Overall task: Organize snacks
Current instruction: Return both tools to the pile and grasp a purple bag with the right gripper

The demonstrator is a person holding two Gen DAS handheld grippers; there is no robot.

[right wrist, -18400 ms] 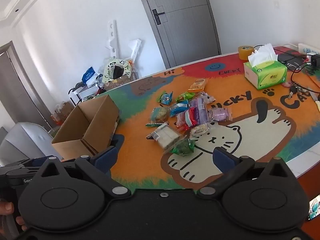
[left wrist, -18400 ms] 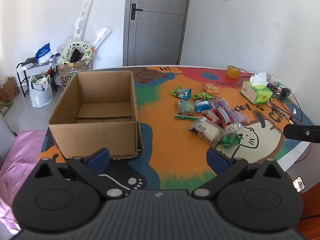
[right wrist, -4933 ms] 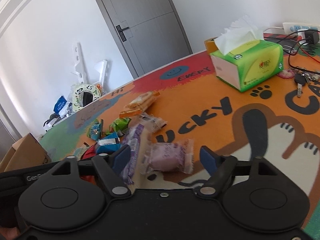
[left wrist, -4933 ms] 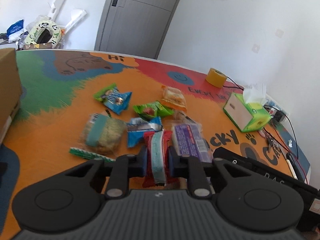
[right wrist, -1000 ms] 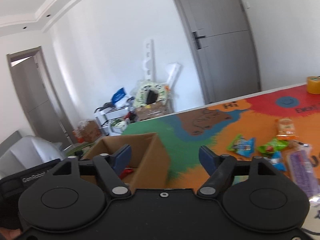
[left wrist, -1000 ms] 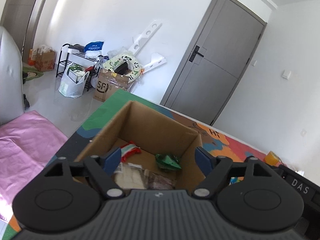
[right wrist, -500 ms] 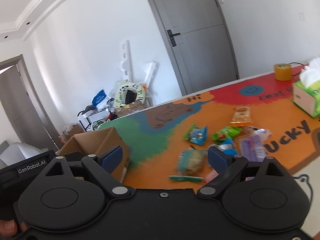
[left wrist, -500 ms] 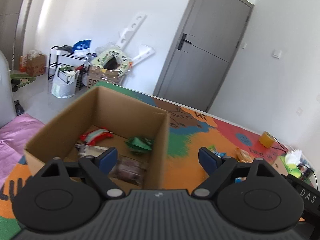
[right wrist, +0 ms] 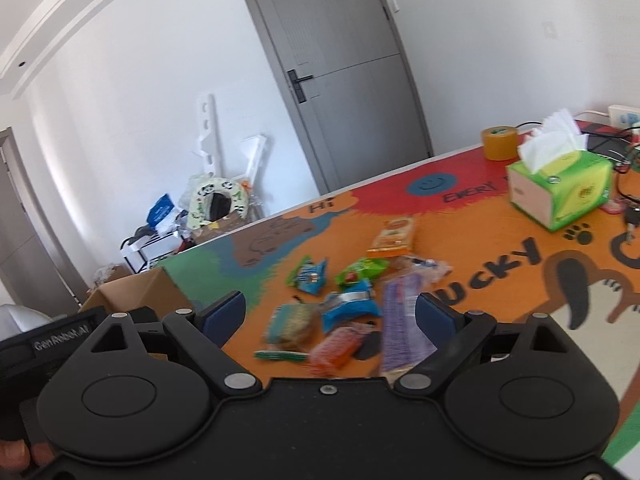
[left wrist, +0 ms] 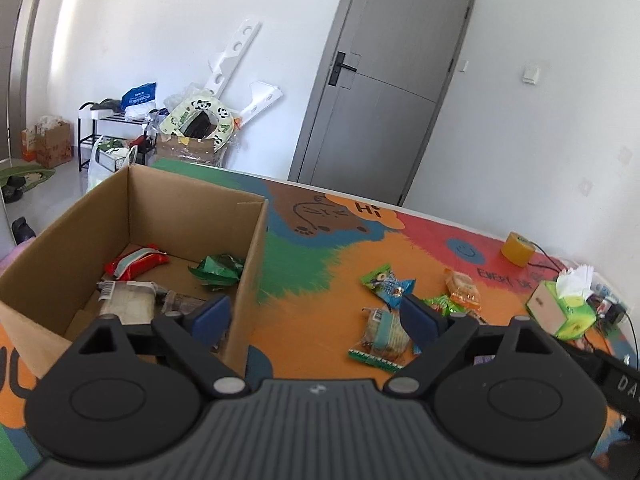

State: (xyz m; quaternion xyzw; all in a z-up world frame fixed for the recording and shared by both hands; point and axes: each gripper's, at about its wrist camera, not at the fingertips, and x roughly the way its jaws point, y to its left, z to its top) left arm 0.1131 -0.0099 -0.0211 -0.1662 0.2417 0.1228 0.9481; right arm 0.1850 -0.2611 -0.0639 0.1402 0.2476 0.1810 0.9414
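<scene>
The cardboard box (left wrist: 132,248) is sitting at the left end of the bench (left wrist: 304,276), open side up, so that packets can simply be dropped in from above; a red packet (left wrist: 136,261), a green packet (left wrist: 218,268) and a pale wrapped pack (left wrist: 126,300) are already lying on its floor. The remaining snacks (right wrist: 344,296) are lying in a loose heap near the middle of the bench, well apart from the box, with a tissue box (right wrist: 560,192) and a roll of tape (right wrist: 500,142) standing toward the far right edge. The left hand-held gripper (left wrist: 316,316) is hovering just beside the box's right wall with its jaws spread wide and nothing between them, pointing toward the heap. The right hand-held gripper (right wrist: 328,316) is hanging over the heap, also spread wide and empty, its fingers framing a blue packet (right wrist: 350,308) and a purple packet (right wrist: 402,320). Judging from this, both are positioned to fetch another packet, and the right one looks closer to a pick.
</scene>
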